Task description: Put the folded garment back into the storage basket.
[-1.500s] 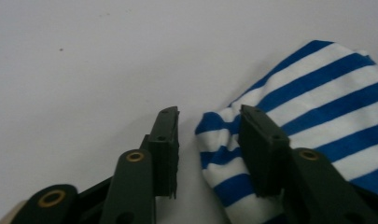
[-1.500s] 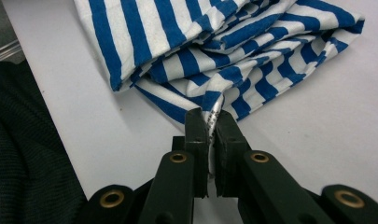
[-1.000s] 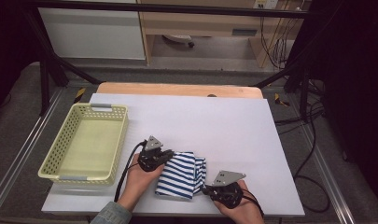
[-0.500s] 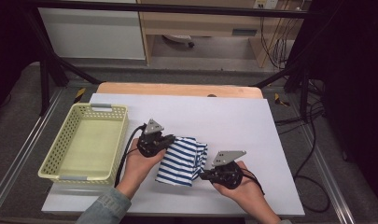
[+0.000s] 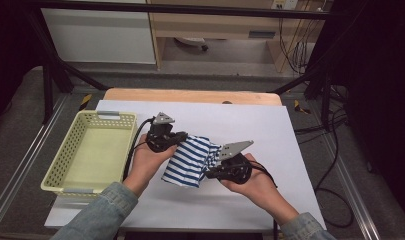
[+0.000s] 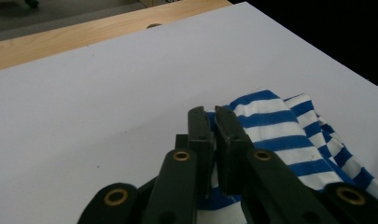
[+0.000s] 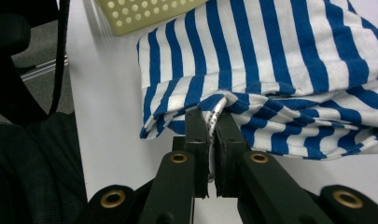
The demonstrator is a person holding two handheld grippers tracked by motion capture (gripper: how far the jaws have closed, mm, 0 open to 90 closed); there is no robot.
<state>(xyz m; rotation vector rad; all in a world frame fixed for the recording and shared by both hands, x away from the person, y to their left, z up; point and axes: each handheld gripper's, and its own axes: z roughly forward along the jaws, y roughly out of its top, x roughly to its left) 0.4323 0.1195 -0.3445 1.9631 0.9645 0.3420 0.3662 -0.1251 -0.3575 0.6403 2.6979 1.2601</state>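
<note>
White worktop (image 5: 250, 125): both tongs were clamped on opposite edges of the striped cloth (image 5: 190, 160), left tongs (image 5: 177, 139), right tongs (image 5: 213, 172), to lift it; basket (image 5: 70, 150) beside the left tongs.

Blue & white striped cloth (image 5: 186, 162), pale yellow basket (image 5: 72, 145), white tabletop (image 5: 270, 130), black grippers.

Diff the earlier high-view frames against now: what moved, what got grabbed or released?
Both grippers have come up off the white table with the striped cloth slung between them. The left gripper stays clamped on its far edge, the right gripper on its near edge. The folded cloth, flat on the table a second ago, now hangs tilted. Nothing was released. The yellow basket has not moved.
</note>
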